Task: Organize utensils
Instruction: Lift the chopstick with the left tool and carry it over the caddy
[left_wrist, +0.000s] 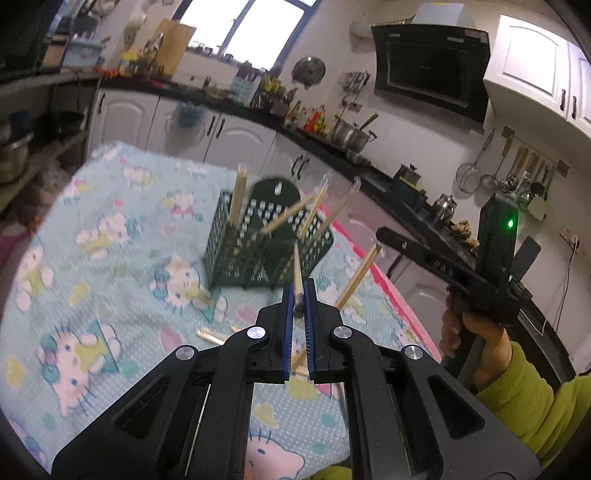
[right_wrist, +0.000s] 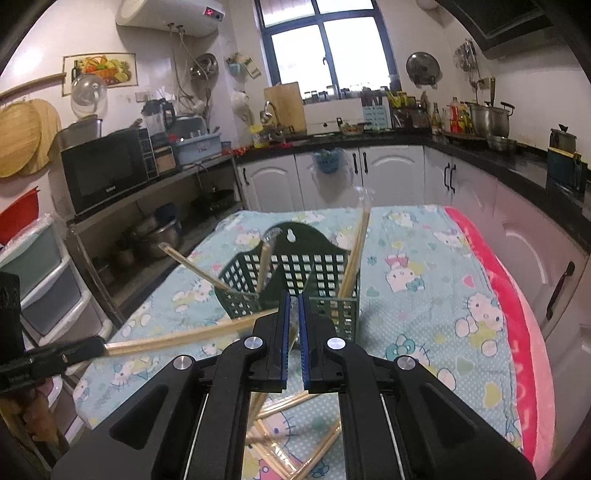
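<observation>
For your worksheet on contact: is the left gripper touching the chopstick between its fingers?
Touching. The left wrist view shows the left gripper with its blue pads shut on the chopstick, which sticks out from between them with no gap showing.

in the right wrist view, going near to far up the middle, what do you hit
loose chopsticks on the cloth → right gripper, shut on a chopstick → green utensil basket with chopsticks standing in it → far edge of the patterned tablecloth → white cabinets → window
</observation>
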